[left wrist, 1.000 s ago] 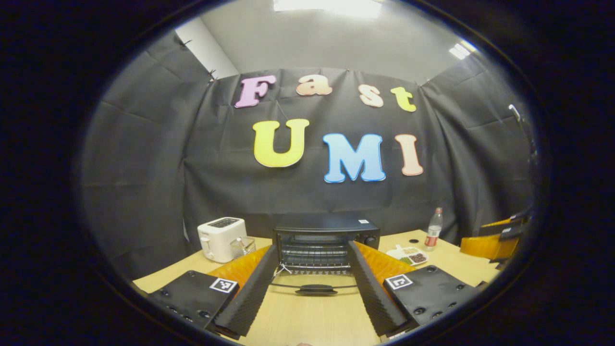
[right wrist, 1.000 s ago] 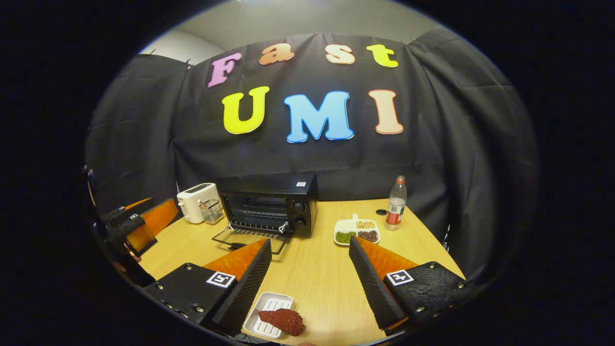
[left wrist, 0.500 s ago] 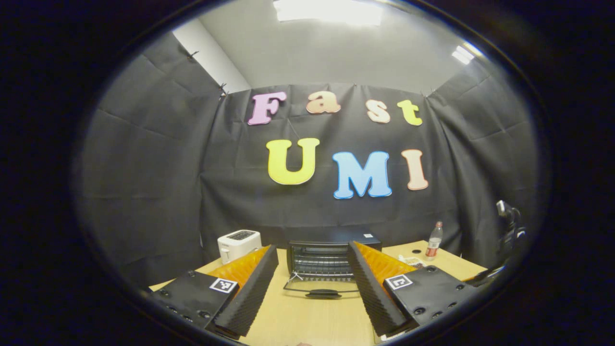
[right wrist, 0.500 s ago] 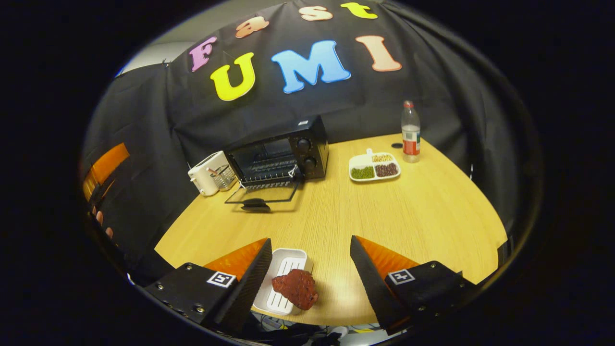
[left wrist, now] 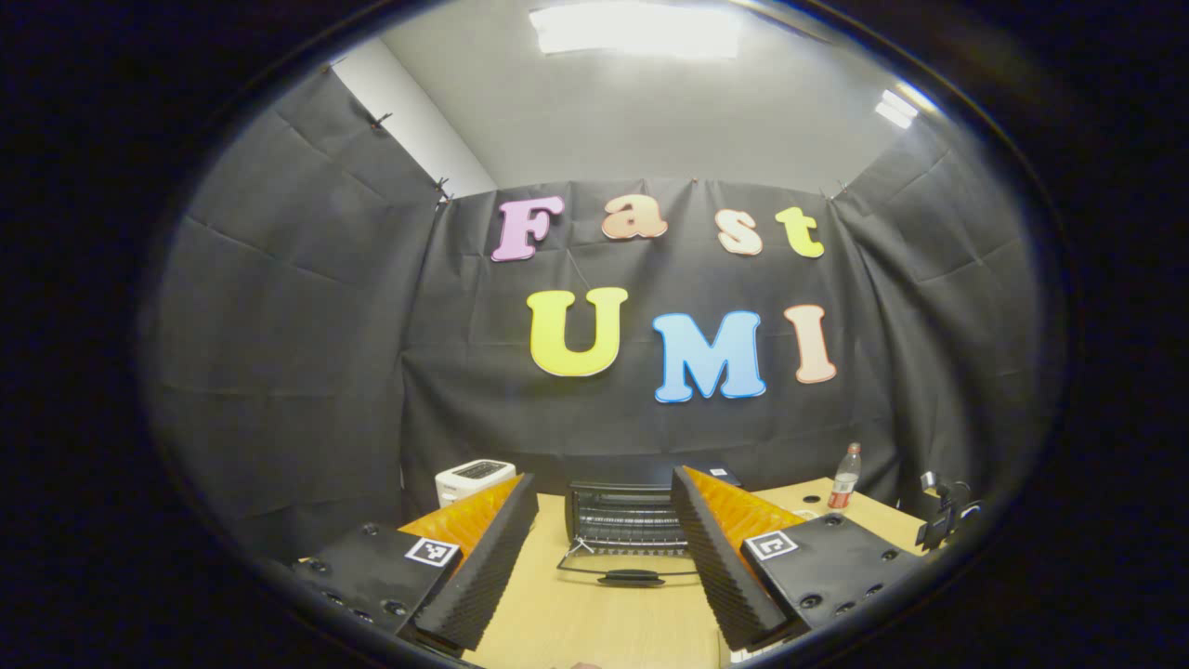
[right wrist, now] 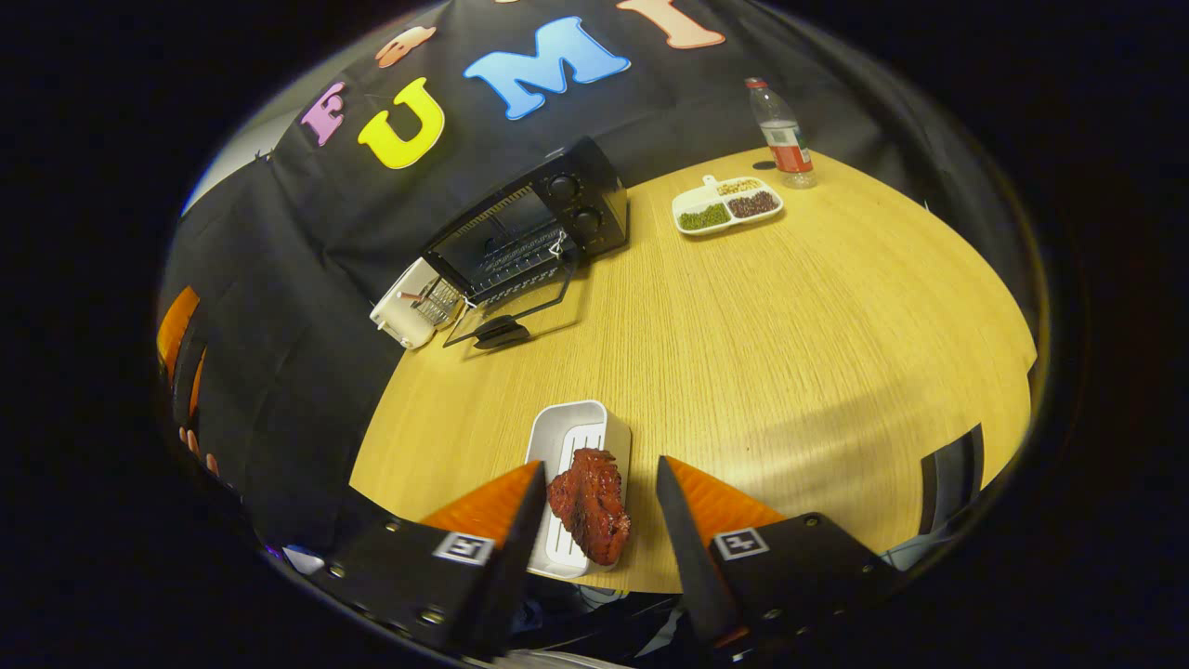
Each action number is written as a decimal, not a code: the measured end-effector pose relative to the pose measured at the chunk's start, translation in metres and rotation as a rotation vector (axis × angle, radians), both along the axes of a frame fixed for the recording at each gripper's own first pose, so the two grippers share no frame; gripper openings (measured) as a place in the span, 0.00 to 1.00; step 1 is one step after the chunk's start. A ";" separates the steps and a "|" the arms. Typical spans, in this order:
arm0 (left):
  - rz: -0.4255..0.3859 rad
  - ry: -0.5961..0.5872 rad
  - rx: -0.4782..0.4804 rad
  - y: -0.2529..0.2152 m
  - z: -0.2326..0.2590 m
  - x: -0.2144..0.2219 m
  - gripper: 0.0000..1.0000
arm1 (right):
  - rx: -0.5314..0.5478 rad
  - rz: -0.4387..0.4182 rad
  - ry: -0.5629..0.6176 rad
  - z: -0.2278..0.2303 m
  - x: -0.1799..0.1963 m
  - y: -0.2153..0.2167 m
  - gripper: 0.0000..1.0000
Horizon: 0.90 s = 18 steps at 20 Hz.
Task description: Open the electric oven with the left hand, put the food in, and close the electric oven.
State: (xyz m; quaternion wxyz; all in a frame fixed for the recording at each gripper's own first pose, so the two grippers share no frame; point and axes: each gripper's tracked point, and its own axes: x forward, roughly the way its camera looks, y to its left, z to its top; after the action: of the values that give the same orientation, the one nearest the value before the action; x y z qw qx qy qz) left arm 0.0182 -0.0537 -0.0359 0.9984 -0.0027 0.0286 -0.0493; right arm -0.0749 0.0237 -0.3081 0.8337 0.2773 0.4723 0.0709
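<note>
The electric oven (right wrist: 529, 232) is standing with its door (right wrist: 506, 311) dropped flat onto the table (right wrist: 790, 316), rack exposed; the opening step is judged complete. The food (right wrist: 588, 504), a dark red piece, is lying on a white tray (right wrist: 567, 446) at the table's near edge, well apart from the oven and in front of its door. Loading and closing are judged outstanding.

The right gripper (right wrist: 592, 492) is hanging over the tray with its jaws spread, one finger on each side of the food and neither pressing on it; it is grasping nothing. The left gripper (left wrist: 604, 548) is facing the oven from well in front of the door handle (left wrist: 632, 577), jaws likewise spread and empty.

Beside the oven a white toaster (right wrist: 404, 307) is sitting; on the oven's other side a divided dish (right wrist: 726, 203) and a bottle (right wrist: 782, 135) are standing clear.

Judgement: about a third done; the pick-up of the food is the step in hand.
</note>
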 end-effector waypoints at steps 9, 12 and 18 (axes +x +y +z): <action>0.072 -0.033 -0.028 0.014 0.008 -0.005 1.00 | 0.095 0.092 0.003 0.006 0.005 0.018 0.07; 0.076 -0.055 -0.023 0.020 0.012 0.002 0.99 | 0.073 0.117 -0.024 0.027 0.005 0.020 0.07; 0.054 -0.065 -0.051 0.030 0.006 0.037 1.00 | 0.114 0.061 -0.111 0.077 0.050 0.037 0.07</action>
State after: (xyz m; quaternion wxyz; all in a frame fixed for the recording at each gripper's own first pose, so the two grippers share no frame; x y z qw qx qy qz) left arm 0.0554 -0.0241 -0.0297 0.9993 -0.0274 -0.0054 -0.0233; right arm -0.0245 0.0604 -0.2311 0.8388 0.3055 0.4288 0.1384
